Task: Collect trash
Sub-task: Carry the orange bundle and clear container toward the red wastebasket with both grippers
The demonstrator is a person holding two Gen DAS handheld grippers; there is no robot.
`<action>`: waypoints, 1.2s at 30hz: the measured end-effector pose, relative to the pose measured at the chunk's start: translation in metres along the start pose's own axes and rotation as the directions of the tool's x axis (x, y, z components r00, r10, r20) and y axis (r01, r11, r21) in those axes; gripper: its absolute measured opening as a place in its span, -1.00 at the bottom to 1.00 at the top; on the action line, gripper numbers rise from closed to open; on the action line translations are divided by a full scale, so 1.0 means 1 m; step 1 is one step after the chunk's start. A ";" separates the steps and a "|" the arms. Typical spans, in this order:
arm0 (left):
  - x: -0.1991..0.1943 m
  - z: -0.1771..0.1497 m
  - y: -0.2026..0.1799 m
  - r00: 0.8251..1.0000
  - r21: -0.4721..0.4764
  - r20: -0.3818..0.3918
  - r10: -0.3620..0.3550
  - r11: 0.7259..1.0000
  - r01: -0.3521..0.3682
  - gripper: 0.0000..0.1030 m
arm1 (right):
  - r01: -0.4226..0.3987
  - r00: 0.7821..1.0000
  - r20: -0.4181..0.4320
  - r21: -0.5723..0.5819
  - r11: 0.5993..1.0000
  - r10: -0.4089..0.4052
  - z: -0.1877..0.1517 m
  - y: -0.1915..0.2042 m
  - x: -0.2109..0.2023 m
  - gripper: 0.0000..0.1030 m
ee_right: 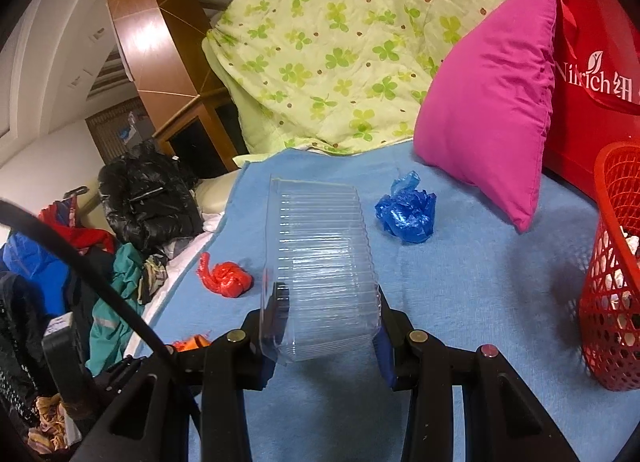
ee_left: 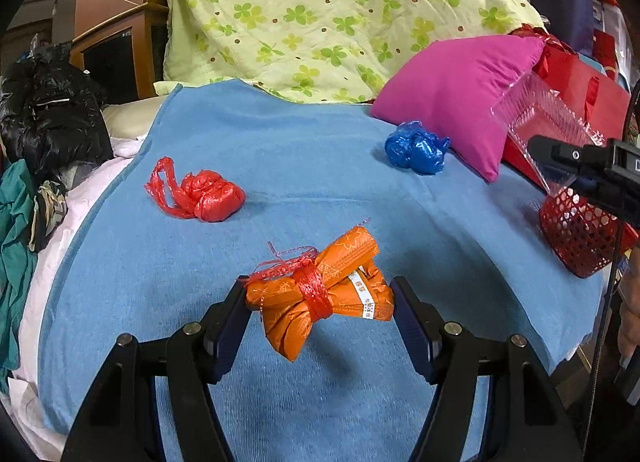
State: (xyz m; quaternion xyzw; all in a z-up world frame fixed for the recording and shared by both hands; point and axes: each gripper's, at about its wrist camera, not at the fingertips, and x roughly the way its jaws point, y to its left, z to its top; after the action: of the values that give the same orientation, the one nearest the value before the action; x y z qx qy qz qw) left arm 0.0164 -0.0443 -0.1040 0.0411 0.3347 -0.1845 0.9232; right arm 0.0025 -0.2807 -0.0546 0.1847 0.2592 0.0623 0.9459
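My left gripper (ee_left: 320, 302) is shut on an orange paper bundle (ee_left: 320, 296) tied with red string, held just above the blue blanket (ee_left: 280, 150). My right gripper (ee_right: 326, 322) is shut on a clear ribbed plastic container (ee_right: 324, 262), lifted over the blanket; it also shows in the left wrist view (ee_left: 540, 122). A knotted red plastic bag (ee_left: 200, 196) (ee_right: 226, 280) lies at the left of the blanket. A crumpled blue plastic bag (ee_left: 416, 150) (ee_right: 406, 214) lies beside the pink pillow. A red mesh basket (ee_left: 576, 234) (ee_right: 612, 302) with some trash stands at the right edge.
A pink pillow (ee_left: 452, 86) (ee_right: 488, 102) and a green clover quilt (ee_left: 320, 14) back the blanket. A red paper bag (ee_right: 592, 74) stands behind the basket. A black jacket (ee_left: 52, 114) and piled clothes (ee_right: 112, 294) lie left.
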 end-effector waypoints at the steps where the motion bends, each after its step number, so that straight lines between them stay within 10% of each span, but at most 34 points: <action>1: -0.002 0.000 -0.001 1.000 0.004 0.000 0.001 1.000 -0.001 0.37 | -0.002 1.000 0.007 -0.004 1.000 0.002 0.000 0.002 -0.003 -0.19; 36: -0.065 0.059 -0.087 0.988 0.100 0.133 -0.078 0.993 0.065 0.37 | -0.024 0.976 0.219 0.014 1.000 0.020 0.021 -0.028 -0.088 -0.19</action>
State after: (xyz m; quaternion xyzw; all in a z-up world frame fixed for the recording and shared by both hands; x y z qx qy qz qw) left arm -0.0260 -0.1164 -0.0130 0.0602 0.2625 -0.2354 0.9338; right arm -0.0612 -0.3324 -0.0074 0.2009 0.1521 0.0501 0.9664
